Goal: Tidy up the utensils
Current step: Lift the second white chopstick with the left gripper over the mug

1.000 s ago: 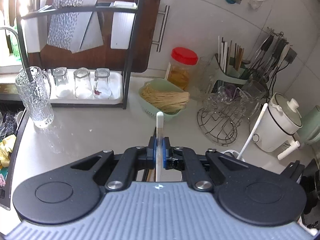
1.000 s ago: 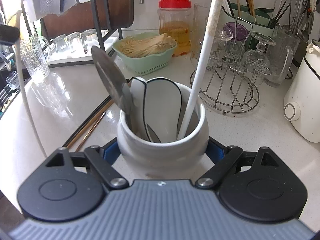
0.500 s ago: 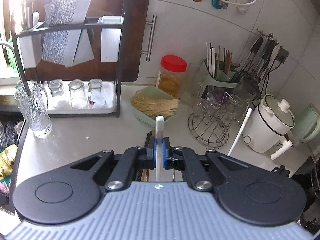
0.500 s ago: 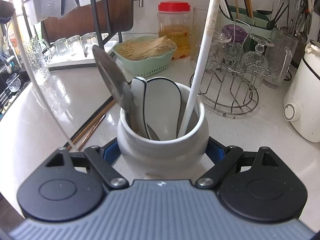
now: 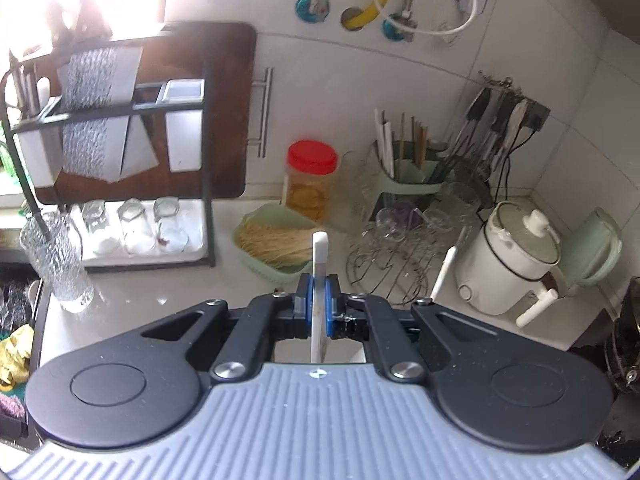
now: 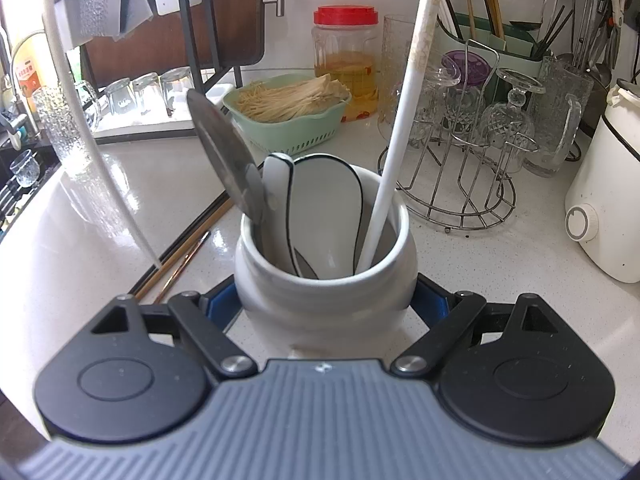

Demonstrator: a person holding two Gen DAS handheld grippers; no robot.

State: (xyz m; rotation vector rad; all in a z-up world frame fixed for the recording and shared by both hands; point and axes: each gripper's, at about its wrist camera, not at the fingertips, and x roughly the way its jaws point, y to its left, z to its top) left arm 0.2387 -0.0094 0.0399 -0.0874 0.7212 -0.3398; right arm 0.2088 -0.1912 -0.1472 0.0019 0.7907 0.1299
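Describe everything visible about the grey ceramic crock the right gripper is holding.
The grey ceramic crock is a squat, glazed pot with a bulging body and rolled rim, upright on the speckled white counter. The right gripper has its jaws clamped on either side. Inside stand a metal spatula, white black-rimmed spoons and a long white chopstick leaning on the rim.

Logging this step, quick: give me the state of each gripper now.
Left gripper: closed on a white chopstick.
Right gripper: closed around the white ceramic utensil crock, its jaws on both sides.
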